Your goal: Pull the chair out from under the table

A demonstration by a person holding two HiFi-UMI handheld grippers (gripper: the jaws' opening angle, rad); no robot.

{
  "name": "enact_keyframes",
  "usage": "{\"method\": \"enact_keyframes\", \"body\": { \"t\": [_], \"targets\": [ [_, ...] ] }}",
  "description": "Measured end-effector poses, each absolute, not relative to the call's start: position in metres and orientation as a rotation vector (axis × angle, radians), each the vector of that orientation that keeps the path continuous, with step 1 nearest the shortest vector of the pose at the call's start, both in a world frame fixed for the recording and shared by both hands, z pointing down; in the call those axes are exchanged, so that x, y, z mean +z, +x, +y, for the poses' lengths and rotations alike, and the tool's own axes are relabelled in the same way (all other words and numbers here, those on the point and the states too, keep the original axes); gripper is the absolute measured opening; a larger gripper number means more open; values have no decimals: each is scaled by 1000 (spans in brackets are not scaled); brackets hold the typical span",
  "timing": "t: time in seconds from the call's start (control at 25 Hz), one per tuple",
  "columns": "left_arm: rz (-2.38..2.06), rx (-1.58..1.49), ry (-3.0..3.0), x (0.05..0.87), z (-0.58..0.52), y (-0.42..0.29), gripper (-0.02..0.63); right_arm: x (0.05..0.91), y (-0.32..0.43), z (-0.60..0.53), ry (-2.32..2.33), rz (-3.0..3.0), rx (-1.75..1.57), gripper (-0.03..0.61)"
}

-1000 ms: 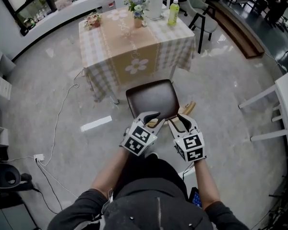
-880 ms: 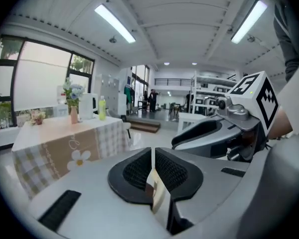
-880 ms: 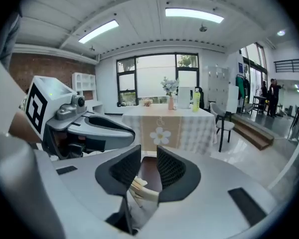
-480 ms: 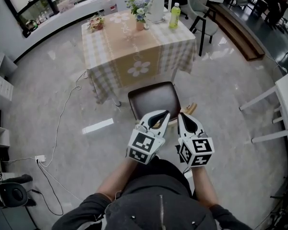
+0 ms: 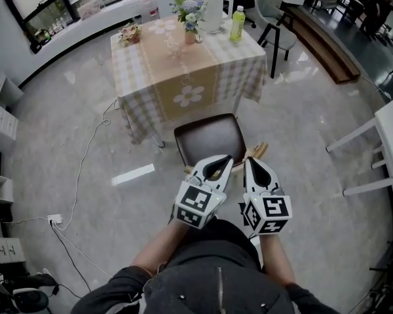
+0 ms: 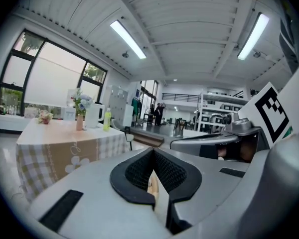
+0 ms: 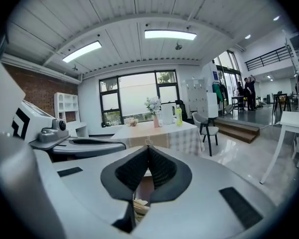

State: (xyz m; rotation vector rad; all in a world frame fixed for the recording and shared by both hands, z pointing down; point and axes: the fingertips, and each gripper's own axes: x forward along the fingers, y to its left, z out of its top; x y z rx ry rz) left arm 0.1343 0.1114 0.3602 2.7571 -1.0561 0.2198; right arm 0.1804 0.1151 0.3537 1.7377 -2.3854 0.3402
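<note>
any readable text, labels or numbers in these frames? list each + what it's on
Nothing is legible.
Table runner: faint cursive script, too blurred to read.
Green bottle: label too small to read.
Marker cubes: black-and-white patterns only, no characters.

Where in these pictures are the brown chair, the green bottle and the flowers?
brown chair (image 5: pixel 208 139): head view, middle of its dark seat.
green bottle (image 5: pixel 236 21): head view, on the bottle's body.
flowers (image 5: pixel 188 8): head view, on the blooms above the vase.
</note>
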Motion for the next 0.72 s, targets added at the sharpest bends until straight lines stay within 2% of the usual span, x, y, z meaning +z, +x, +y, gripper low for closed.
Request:
{"method": "enact_keyframes", "body": {
  "t": [0.72],
  "targets": [
    [-1010,267,2749,378,122,143,9,369,184,125,1742,-2343,350,11]
  ]
}}
